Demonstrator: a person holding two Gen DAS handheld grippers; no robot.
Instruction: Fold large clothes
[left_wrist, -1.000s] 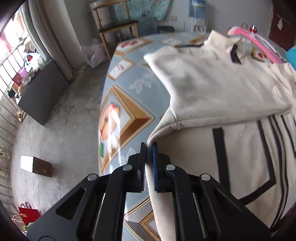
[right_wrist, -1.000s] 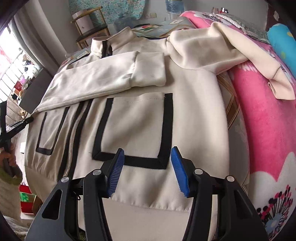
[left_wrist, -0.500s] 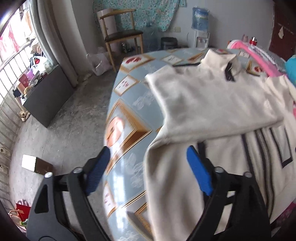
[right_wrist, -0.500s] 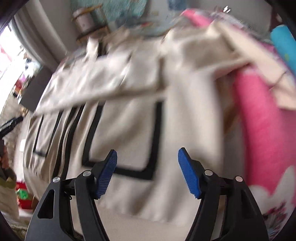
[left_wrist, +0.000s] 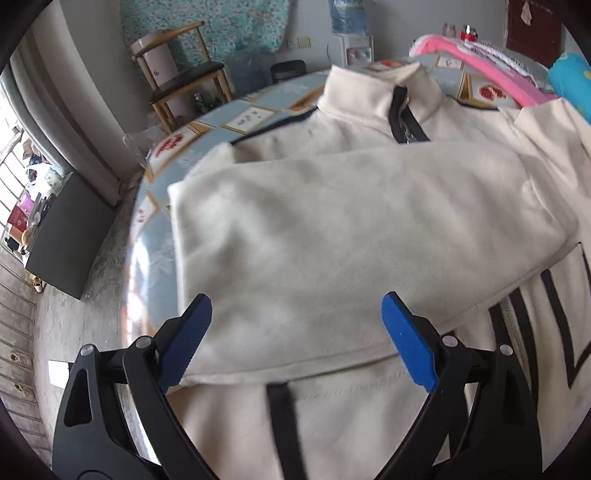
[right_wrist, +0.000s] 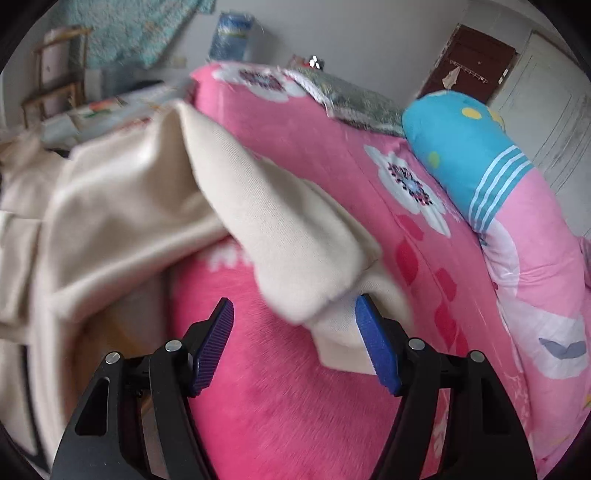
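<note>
A lived-in room of a home is indicated, used as a bedroom. A pink floral quilt (right_wrist: 332, 155) and a blue pillow (right_wrist: 458, 147) are seen on a bed, beside a table covered with a patterned blue cloth (left_wrist: 236, 118). 1 wooden chair (left_wrist: 181, 70) is placed against a grey wall hung with a teal floral fabric (left_wrist: 229, 26). A water dispenser with a bottle (left_wrist: 347, 22) is noted by the wall. A bare concrete floor (left_wrist: 70, 317), a dark cabinet (left_wrist: 70, 236) and a brown door (right_wrist: 469, 62) are also recorded
</note>
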